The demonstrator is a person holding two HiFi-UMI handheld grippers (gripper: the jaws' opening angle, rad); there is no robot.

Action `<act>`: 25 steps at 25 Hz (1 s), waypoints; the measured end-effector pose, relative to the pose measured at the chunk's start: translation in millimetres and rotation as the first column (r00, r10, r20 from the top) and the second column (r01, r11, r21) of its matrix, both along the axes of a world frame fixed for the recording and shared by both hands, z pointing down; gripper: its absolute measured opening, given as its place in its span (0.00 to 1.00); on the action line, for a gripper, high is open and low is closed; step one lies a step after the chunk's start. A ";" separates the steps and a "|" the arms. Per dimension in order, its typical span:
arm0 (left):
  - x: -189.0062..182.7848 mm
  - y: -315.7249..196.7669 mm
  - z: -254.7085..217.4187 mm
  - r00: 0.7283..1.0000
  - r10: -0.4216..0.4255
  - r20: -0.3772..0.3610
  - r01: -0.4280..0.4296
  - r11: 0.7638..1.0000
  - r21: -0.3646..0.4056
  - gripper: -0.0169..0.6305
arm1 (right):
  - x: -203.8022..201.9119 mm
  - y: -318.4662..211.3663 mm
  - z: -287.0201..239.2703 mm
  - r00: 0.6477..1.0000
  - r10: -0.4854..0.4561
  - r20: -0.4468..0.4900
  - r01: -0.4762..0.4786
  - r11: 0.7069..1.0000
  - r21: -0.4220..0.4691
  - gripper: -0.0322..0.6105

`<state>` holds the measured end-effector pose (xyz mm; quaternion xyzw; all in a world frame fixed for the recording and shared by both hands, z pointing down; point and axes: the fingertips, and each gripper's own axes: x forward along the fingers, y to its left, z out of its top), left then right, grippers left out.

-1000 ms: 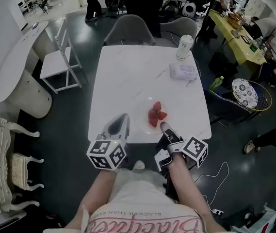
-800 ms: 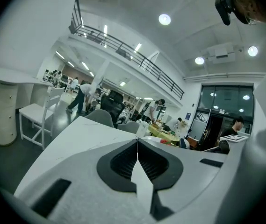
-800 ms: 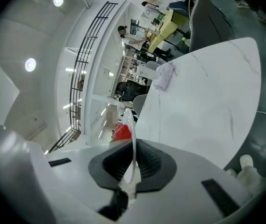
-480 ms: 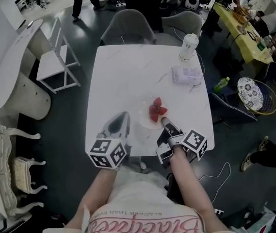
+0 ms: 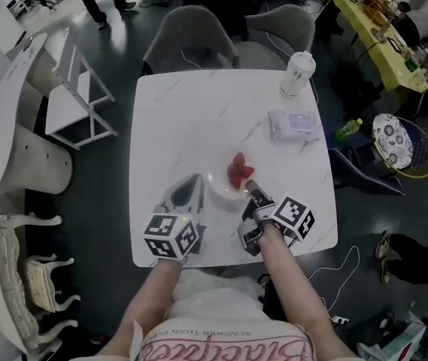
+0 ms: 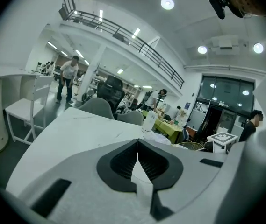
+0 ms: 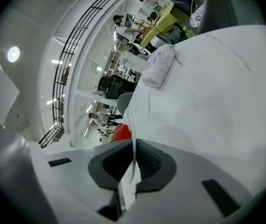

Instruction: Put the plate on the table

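Observation:
A clear glass plate (image 5: 221, 185) with red strawberries (image 5: 236, 171) on it is over the white marble table (image 5: 198, 119), near the front middle. My right gripper (image 5: 250, 189) is shut on the plate's near rim. In the right gripper view the rim (image 7: 133, 125) runs edge-on between the jaws of that gripper (image 7: 133, 148), with the strawberries (image 7: 122, 132) behind it. Whether the plate touches the table I cannot tell. My left gripper (image 5: 192, 180) hovers to the plate's left, shut with nothing in it (image 6: 137, 146).
At the far right of the table stand a white lidded cup (image 5: 297, 74) and a tissue pack (image 5: 294, 125). Two grey chairs (image 5: 191, 47) stand behind the table, and a white chair (image 5: 78, 96) to its left. A green bottle (image 5: 349, 128) lies off the right edge.
Both grippers have moved forward, from the table's near edge to farther in over the top. The plate went with the right gripper. Both jaws stayed shut.

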<state>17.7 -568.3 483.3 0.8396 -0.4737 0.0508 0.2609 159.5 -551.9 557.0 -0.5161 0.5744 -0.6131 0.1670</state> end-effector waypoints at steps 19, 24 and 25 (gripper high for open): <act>-9.4 -51.1 58.4 0.999 -0.036 0.029 0.039 0.994 -0.107 0.03 | 13.8 -58.0 74.1 0.815 -0.238 -0.529 0.228 0.970 -0.086 0.13; -8.7 -46.6 62.8 0.999 -0.030 0.039 0.034 0.993 -0.117 0.03 | 21.8 -58.9 85.2 0.627 -0.314 -0.713 0.294 0.943 -0.156 0.23; -8.5 -45.9 63.1 0.999 -0.029 0.042 0.034 0.993 -0.117 0.03 | 23.5 -57.9 88.5 0.599 -0.328 -0.731 0.302 0.937 -0.173 0.25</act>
